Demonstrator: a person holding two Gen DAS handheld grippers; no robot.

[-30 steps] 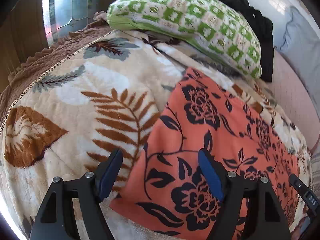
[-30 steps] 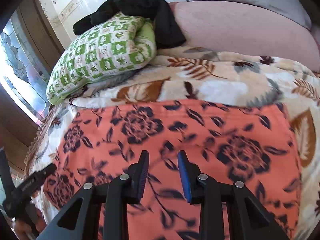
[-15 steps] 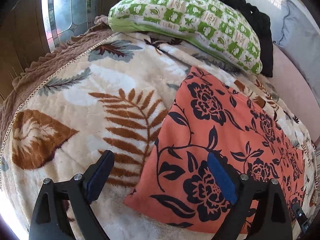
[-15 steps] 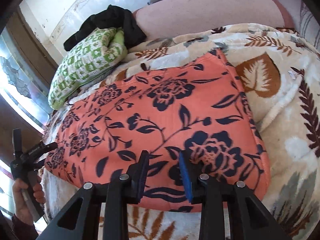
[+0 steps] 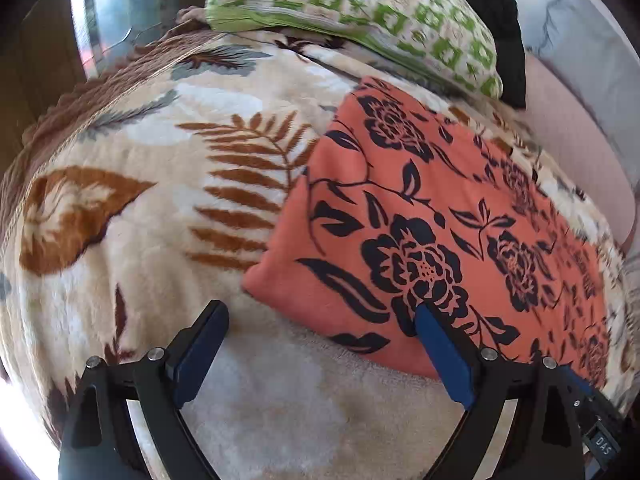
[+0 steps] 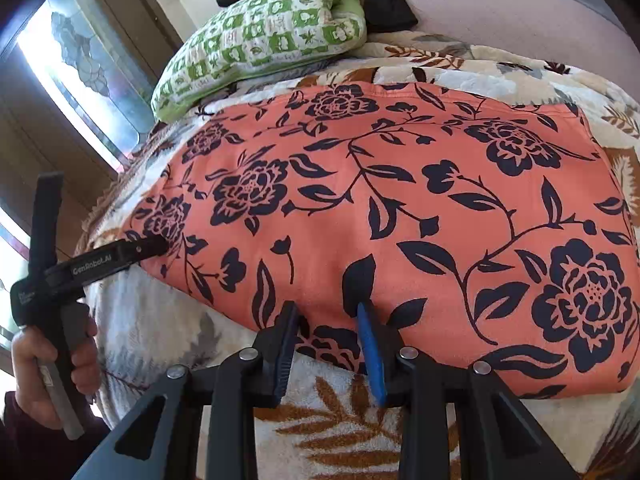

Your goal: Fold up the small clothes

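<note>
An orange garment with black flowers [image 5: 440, 216] lies folded flat on the leaf-patterned blanket [image 5: 152, 208]; it also shows in the right wrist view [image 6: 400, 208]. My left gripper [image 5: 320, 316] is wide open and empty at the garment's near left corner, its right finger over the cloth edge. In the right wrist view the left gripper [image 6: 120, 254] touches that corner. My right gripper [image 6: 328, 316] is open by a narrow gap and empty, its tips at the garment's near edge.
A green checked pillow [image 5: 360, 12] lies at the head of the bed with a black cloth [image 5: 504, 28] behind it. A window [image 6: 84, 64] is to the left. A pink and grey headboard [image 6: 500, 20] runs along the far side.
Both grippers have drawn back toward me from over the garment to its near edge. The garment lies flat, released.
</note>
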